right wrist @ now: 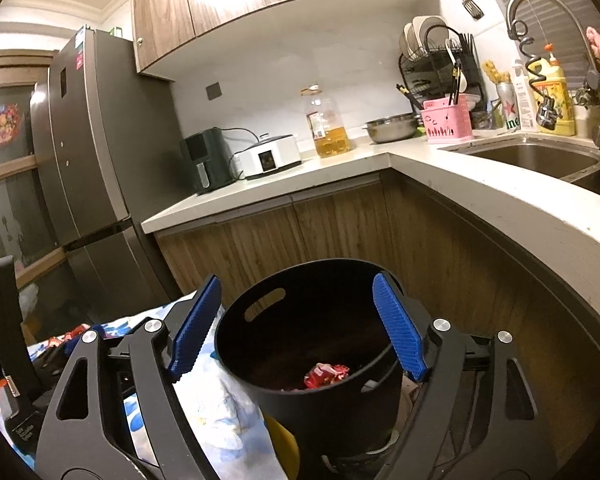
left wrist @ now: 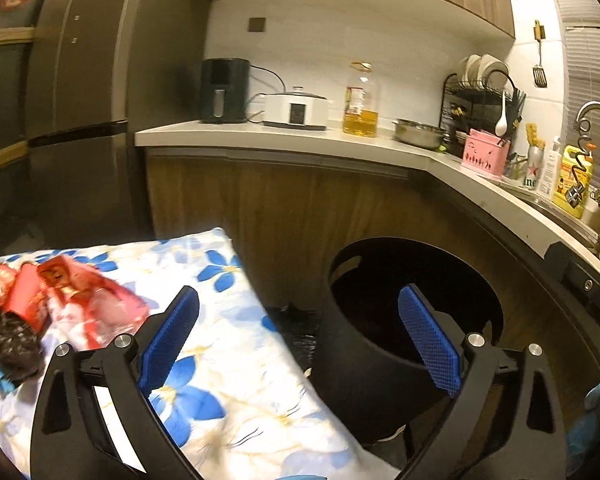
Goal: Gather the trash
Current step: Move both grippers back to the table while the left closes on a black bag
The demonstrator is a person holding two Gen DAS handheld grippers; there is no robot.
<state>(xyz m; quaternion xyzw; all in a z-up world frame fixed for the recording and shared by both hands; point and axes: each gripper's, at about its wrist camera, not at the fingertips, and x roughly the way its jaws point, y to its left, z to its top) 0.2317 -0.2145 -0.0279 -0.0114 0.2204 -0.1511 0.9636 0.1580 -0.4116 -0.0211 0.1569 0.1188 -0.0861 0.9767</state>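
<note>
A round black bin [right wrist: 320,400] stands on the floor by the wooden cabinets; a crumpled red wrapper [right wrist: 326,374] lies inside it. My right gripper [right wrist: 298,324] hangs open above the bin's mouth with nothing between its blue pads. In the left wrist view the same bin [left wrist: 380,380] is on the right, and my left gripper [left wrist: 298,336] stands wide open over the gap between bin and table, empty. Red wrappers [left wrist: 72,300] and a dark crumpled bag [left wrist: 14,340] lie on the flowered tablecloth [left wrist: 240,380] left of the left gripper.
A pale L-shaped counter [right wrist: 480,200] wraps behind and right of the bin, carrying an air fryer [right wrist: 204,160], an oil bottle [right wrist: 328,124], a steel bowl [right wrist: 392,128], a pink caddy [right wrist: 448,120] and a sink [right wrist: 532,156]. A grey fridge [right wrist: 96,160] stands at the left.
</note>
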